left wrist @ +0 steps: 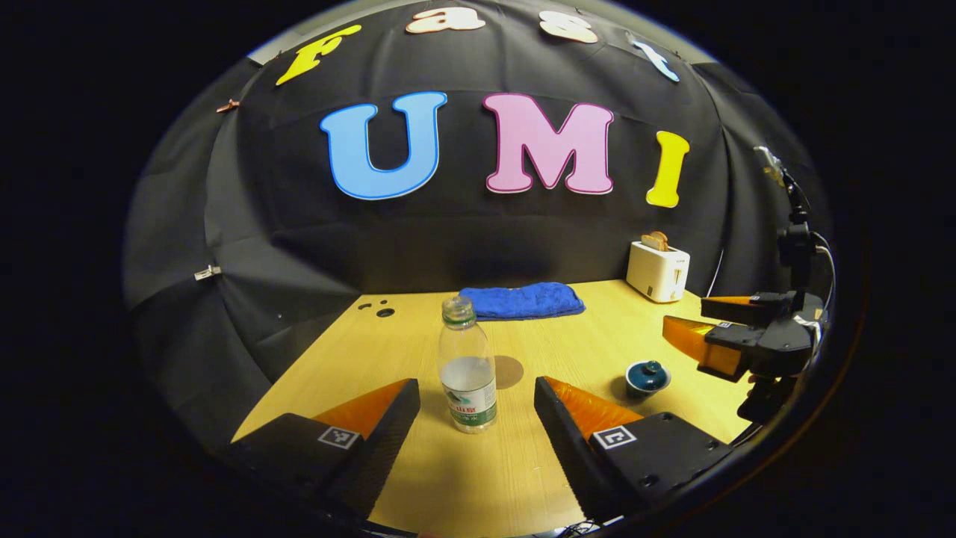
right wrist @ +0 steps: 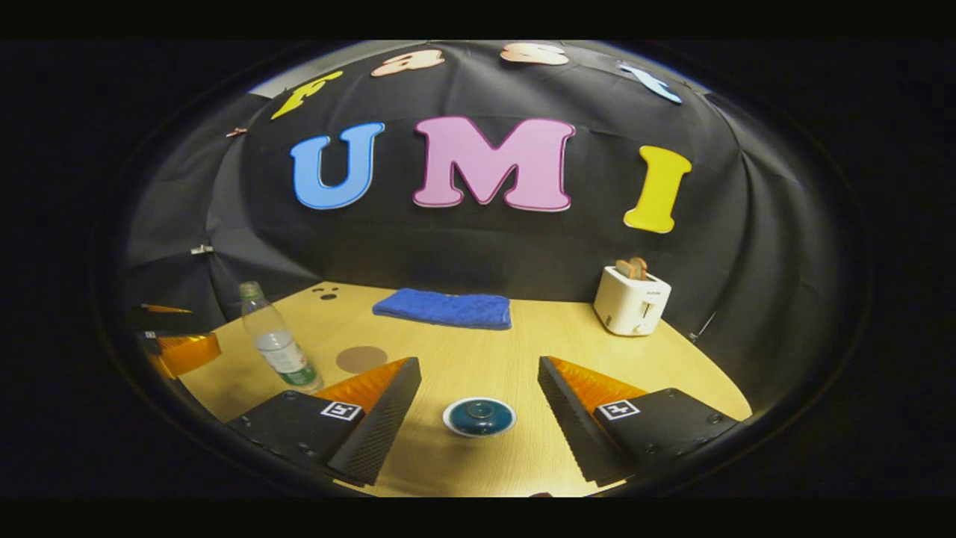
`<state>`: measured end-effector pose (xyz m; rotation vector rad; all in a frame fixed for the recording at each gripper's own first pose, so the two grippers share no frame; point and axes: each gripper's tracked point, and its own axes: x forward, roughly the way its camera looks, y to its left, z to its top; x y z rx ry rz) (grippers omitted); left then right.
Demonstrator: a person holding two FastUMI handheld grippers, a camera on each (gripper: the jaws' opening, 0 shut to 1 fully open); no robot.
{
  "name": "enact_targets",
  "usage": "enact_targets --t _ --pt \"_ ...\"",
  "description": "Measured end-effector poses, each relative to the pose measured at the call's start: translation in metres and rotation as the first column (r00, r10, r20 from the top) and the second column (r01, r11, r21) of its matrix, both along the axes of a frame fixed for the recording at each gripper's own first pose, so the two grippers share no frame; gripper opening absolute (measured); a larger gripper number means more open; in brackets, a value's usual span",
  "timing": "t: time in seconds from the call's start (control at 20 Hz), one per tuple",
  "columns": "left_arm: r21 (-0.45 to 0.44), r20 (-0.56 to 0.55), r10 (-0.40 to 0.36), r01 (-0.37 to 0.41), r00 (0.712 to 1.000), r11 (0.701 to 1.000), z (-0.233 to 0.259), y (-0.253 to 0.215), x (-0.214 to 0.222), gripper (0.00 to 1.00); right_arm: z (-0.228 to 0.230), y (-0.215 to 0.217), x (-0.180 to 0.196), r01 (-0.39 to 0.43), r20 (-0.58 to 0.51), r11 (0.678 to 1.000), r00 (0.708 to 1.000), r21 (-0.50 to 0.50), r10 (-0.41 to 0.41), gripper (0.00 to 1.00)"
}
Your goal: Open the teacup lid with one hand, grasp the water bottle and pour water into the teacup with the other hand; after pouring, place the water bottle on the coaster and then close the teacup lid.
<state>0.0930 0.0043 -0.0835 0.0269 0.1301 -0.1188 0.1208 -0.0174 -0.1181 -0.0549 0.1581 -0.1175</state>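
Observation:
A clear water bottle (left wrist: 467,370) with a green label stands upright on the wooden table, partly filled. My left gripper (left wrist: 476,392) is open, its fingers wide on either side of the bottle without touching it. Just behind the bottle lies a round brown coaster (left wrist: 508,371). A dark teal teacup (left wrist: 647,378) with its lid on sits to the right. In the right gripper view the teacup (right wrist: 479,416) lies between the spread fingers of my open right gripper (right wrist: 479,371), which hangs above it. The bottle (right wrist: 279,350) and coaster (right wrist: 361,359) stand left there.
A folded blue towel (left wrist: 522,300) lies at the back of the table (left wrist: 418,471). A white toaster (left wrist: 658,270) with bread in it stands at the back right. The right gripper (left wrist: 736,336) shows at the left gripper view's right edge.

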Motion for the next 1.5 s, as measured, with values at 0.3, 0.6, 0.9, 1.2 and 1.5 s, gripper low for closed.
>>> enact_targets --t 0.3,0.6,0.9,1.2,1.5 --pt "-0.039 -0.050 -0.012 0.010 0.999 0.999 -0.052 -0.010 0.014 0.98 -0.059 -0.012 0.027 0.008 -0.048 0.997 0.999 -0.073 -0.012 0.98" --pt "-0.048 -0.069 -0.011 0.008 0.998 0.999 -0.072 -0.007 0.021 0.98 -0.071 -0.012 0.035 0.007 -0.044 0.999 0.999 -0.050 -0.009 0.70" --pt "-0.039 -0.064 -0.012 0.009 0.998 0.999 -0.073 -0.004 0.024 0.98 -0.084 -0.006 0.039 -0.019 -0.089 0.998 0.996 -0.052 0.015 0.55" --pt "-0.033 -0.059 -0.021 0.019 0.998 0.999 -0.076 -0.008 0.023 0.98 -0.089 -0.003 0.043 -0.025 -0.103 1.000 0.994 -0.005 0.024 0.57" --pt "-0.025 -0.060 -0.030 0.028 0.998 0.999 -0.084 -0.012 0.024 0.98 -0.089 -0.002 0.042 -0.044 -0.107 0.999 0.993 -0.020 0.042 0.28"
